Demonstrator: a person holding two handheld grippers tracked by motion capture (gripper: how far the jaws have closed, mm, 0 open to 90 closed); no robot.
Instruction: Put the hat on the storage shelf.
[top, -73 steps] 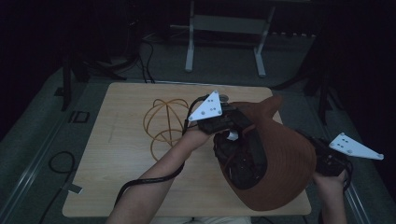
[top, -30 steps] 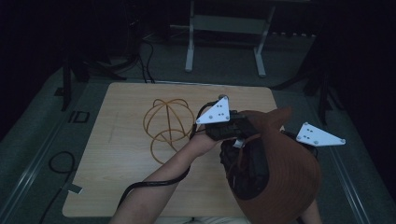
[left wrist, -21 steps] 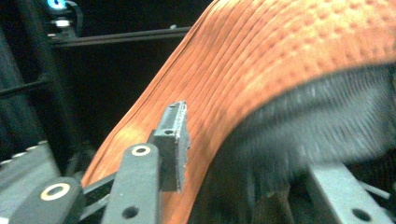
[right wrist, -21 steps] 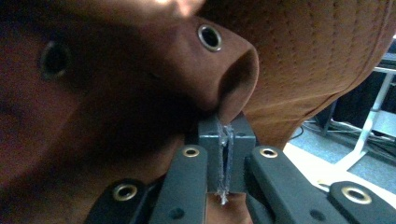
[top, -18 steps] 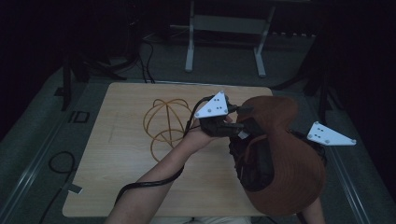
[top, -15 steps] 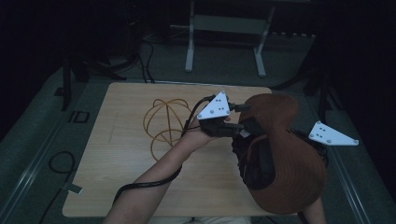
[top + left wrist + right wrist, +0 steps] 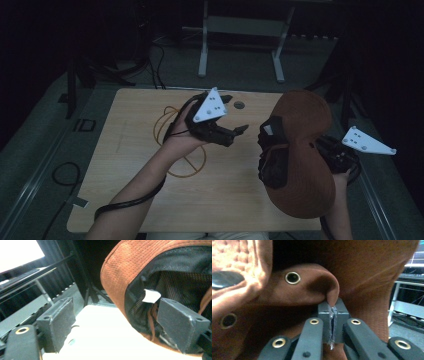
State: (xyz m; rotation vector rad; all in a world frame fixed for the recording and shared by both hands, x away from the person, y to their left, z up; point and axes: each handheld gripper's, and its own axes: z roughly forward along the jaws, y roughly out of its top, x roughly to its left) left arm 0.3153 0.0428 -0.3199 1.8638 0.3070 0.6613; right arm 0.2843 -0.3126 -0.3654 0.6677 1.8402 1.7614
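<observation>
Pinching brown cap (image 7: pixel 305 165) in right tool (image 7: pixel 332 325), left tool (image 7: pixel 235 134) beside

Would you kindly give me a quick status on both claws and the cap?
Right claw shut on cap, held above table. Left claw open, beside cap, apart from it. Wire stand behind left hand, not in the way.

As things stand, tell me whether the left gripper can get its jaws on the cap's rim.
Probably yes. The left gripper is open, and in its own view the cap hangs just ahead, held up by the right gripper, with nothing between.
</observation>
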